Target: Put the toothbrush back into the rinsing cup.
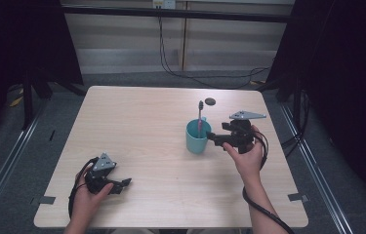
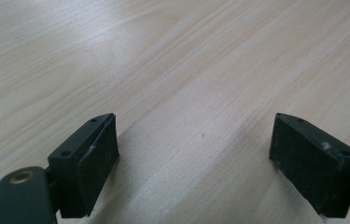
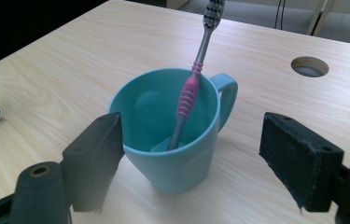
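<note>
A teal mug (image 1: 197, 139) stands right of the table's middle, with a pink and grey toothbrush (image 1: 200, 119) leaning in it, bristles up. My right gripper (image 1: 213, 140) is open just to the right of the mug, jaws pointing at it. In the right gripper view the mug (image 3: 172, 172) sits just ahead of the wide-apart jaws of the right gripper (image 3: 196, 163), and neither pad presses on it. The toothbrush (image 3: 189, 93) rests against the rim beside the handle. My left gripper (image 1: 122, 184) lies near the front left, open (image 2: 193, 158) over bare wood.
The light wooden table (image 1: 136, 126) has a round cable hole (image 1: 210, 102) behind the mug, also seen as the hole (image 3: 309, 66) in the right gripper view. Black cables trail from both grippers. Dark curtains and floor rails flank the table.
</note>
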